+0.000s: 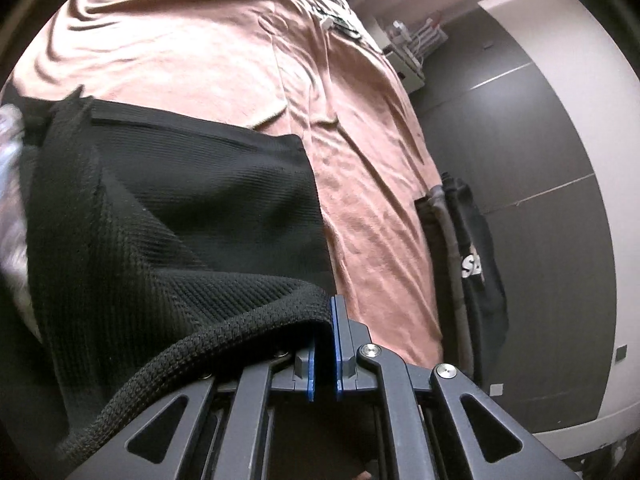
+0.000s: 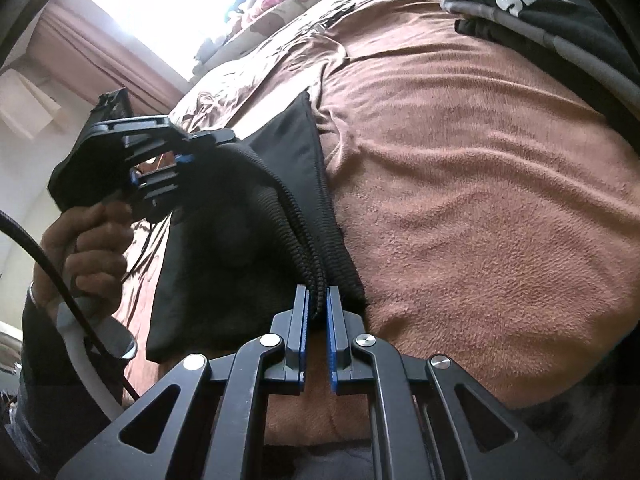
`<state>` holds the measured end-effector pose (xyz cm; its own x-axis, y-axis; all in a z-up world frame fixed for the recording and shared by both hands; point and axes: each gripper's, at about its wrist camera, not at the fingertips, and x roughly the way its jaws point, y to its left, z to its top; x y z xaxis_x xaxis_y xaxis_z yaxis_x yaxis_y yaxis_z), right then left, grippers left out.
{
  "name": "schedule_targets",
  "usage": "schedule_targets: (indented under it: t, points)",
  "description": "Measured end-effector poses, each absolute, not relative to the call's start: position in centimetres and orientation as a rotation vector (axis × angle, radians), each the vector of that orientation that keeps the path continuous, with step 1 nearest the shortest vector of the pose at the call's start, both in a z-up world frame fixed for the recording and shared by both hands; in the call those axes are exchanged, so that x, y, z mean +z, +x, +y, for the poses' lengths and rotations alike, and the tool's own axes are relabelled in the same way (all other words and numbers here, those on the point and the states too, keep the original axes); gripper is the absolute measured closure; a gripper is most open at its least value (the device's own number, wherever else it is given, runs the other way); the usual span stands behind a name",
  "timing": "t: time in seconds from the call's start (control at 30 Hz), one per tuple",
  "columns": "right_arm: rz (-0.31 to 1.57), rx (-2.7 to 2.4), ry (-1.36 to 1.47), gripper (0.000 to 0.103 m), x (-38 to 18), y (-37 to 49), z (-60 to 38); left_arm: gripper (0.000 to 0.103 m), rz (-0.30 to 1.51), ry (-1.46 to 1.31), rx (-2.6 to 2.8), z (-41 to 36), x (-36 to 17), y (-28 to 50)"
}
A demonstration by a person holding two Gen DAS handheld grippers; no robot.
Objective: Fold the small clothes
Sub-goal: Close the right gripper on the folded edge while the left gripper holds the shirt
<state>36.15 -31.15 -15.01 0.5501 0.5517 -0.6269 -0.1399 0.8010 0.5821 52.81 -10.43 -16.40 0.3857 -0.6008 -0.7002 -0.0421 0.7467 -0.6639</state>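
A black knitted garment (image 1: 192,200) lies on a pink-brown blanket (image 1: 208,52) spread over a bed. My left gripper (image 1: 327,312) is shut on the garment's thick ribbed hem (image 1: 224,332), lifting that edge off the blanket. In the right wrist view my right gripper (image 2: 318,300) is shut on the ribbed hem (image 2: 296,240) at another corner of the black garment (image 2: 224,248). The left gripper (image 2: 208,140) shows there too, held by a hand (image 2: 84,252), gripping the cloth's far edge. The fabric sags between both grippers.
A folded dark piece with white lettering (image 2: 520,0) and grey trim lies at the blanket's (image 2: 480,180) far right; it also hangs over the bed edge (image 1: 476,256). Grey floor (image 1: 532,140) and white wall lie beside the bed. A bright window (image 2: 180,4) with curtains stands behind.
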Motion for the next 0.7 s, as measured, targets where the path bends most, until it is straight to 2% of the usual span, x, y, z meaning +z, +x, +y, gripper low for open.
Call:
schedule_targets:
  t: [0.23,0.4,0.43,0.5,0.57,0.63,0.7]
  points:
    - [0.912,0.42,0.523,0.099,-15.4,36.9,-31.3,0.096,1.193,-0.609,-0.371,-12.4,-18.4,55.5]
    - [0.928,0.406,0.54,0.099,-16.1,37.3,-31.4,0.093,1.247,-0.57,-0.349,-13.5,-19.9,56.9]
    - [0.931,0.405,0.544,0.099,-16.1,37.3,-31.4,0.089,1.247,-0.561,-0.355,-13.6,-19.6,56.9]
    - [0.932,0.405,0.547,0.099,-16.2,37.4,-31.3,0.072,1.236,-0.566,-0.393,-13.5,-19.0,56.8]
    - [0.933,0.406,0.549,0.099,-16.3,37.4,-31.3,0.038,1.207,-0.579,-0.442,-13.2,-17.8,56.0]
    - [0.932,0.406,0.55,0.099,-16.3,37.5,-31.3,0.025,1.181,-0.566,-0.446,-12.9,-16.6,55.0]
    - [0.93,0.406,0.555,0.099,-16.3,37.6,-31.3,0.021,1.163,-0.56,-0.441,-12.2,-15.6,53.7]
